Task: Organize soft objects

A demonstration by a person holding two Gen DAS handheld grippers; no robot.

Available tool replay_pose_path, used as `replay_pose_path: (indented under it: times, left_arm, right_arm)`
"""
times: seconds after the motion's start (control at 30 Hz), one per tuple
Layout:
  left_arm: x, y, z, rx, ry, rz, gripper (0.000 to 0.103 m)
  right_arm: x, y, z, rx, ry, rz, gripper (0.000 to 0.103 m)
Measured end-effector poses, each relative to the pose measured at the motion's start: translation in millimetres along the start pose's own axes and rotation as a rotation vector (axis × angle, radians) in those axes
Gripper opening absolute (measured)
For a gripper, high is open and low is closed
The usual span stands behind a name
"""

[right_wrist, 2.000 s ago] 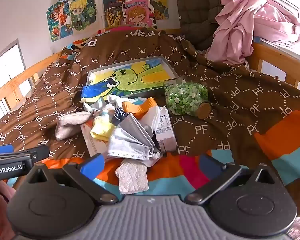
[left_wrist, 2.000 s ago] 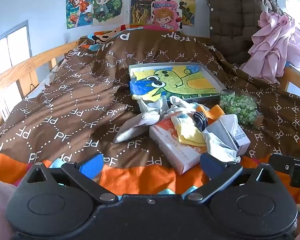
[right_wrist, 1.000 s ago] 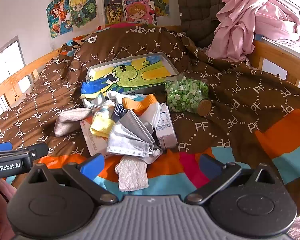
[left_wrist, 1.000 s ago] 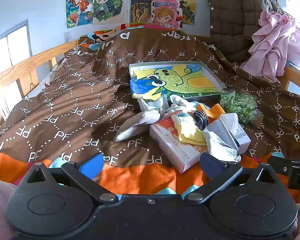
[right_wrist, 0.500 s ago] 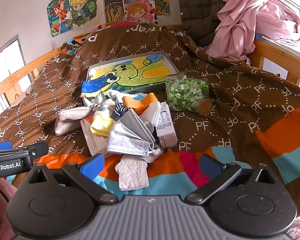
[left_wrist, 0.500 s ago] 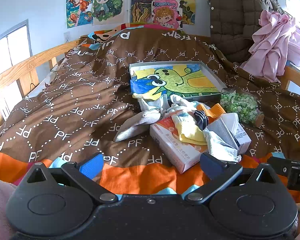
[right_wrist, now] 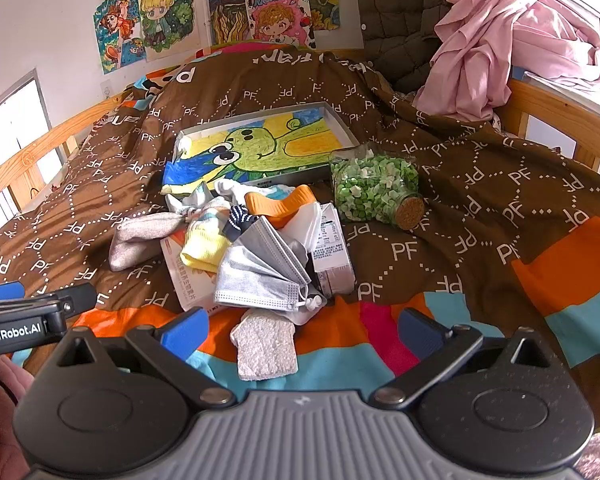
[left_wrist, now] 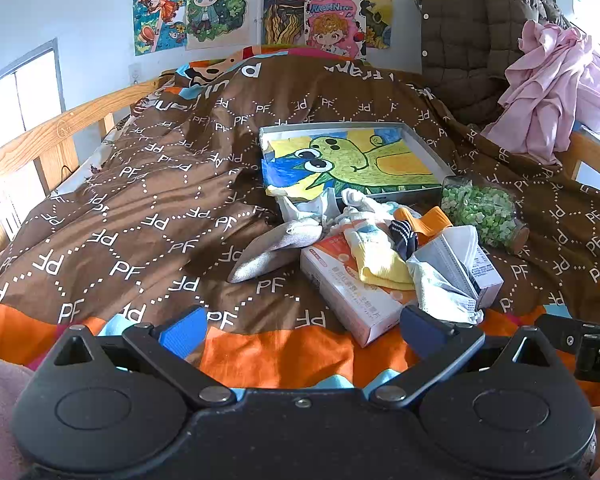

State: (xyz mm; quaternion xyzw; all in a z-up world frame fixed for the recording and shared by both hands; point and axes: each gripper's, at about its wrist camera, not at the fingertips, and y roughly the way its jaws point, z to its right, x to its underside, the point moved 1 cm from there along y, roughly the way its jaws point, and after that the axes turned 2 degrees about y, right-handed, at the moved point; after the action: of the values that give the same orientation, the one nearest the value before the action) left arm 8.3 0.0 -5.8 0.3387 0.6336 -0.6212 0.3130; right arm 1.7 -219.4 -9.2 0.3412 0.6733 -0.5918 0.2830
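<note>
On bed quilt [right_wrist: 440, 200]: sock-and-mask heap [right_wrist: 252, 248] draped over cartons. Left gripper [left_wrist: 300, 326], right gripper [right_wrist: 300, 330] both spread, empty. Risk: tangled fabrics (knotted socks) dragging cartons along.

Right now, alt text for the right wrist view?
Open right gripper hovers over a bed's brown quilt, a sponge lying between its fingers. Beyond: a heap of socks and face masks, a jar, a painted tray.
</note>
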Motion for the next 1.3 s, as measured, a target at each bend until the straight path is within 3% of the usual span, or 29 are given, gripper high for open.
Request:
replay_pose_path:
  times: [1.3]
  left_arm:
    - [0.0, 0.0, 0.0, -0.001, 0.0, -0.003, 0.102]
  right_arm:
    - [1.1, 1.7, -1.7, -0.004, 0.0, -0.001, 0.103]
